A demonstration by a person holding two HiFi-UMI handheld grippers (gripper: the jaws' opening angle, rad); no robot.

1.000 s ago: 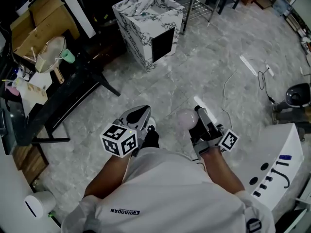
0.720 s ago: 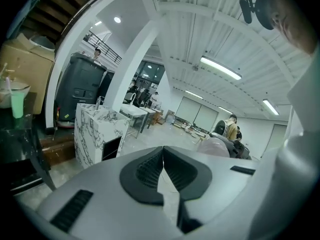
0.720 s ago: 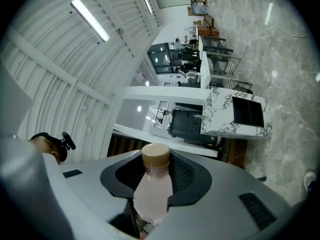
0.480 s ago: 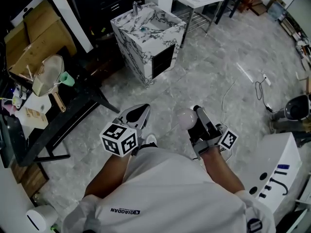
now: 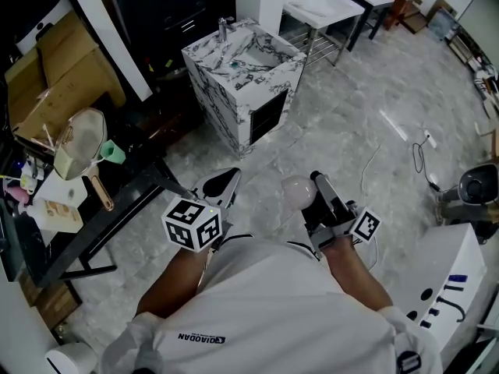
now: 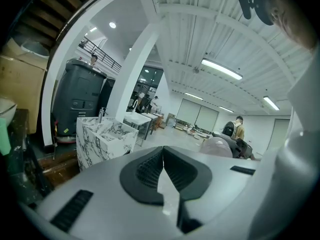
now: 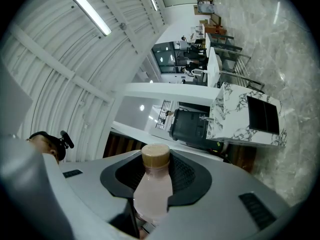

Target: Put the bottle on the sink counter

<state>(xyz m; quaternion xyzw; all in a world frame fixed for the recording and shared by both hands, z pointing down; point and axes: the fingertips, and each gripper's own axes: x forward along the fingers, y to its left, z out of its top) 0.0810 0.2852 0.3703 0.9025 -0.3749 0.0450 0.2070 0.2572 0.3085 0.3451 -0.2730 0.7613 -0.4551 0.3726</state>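
My right gripper (image 5: 318, 195) is shut on a pale pink bottle (image 5: 297, 191) with a tan cap, held at waist height over the marble floor. In the right gripper view the bottle (image 7: 152, 184) stands between the two dark pads (image 7: 187, 176), cap pointing away. My left gripper (image 5: 221, 185) is beside it, shut and empty; its pads (image 6: 150, 169) meet. The marble sink counter (image 5: 269, 62) with a tap stands ahead, some way off, and also shows as the sink counter (image 6: 102, 139) and the sink counter (image 7: 247, 116).
A black table (image 5: 117, 185) at the left carries a pan, a green cup and papers, with cardboard boxes (image 5: 58, 61) behind. White metal tables (image 5: 320, 10) stand beyond the sink. Cables and a power strip (image 5: 398, 127) lie on the floor at right, near a white unit (image 5: 448, 275).
The sink counter has slid lower and nearer in the head view as the person moves toward it. Both grippers keep their pose, the bottle still in the right one.
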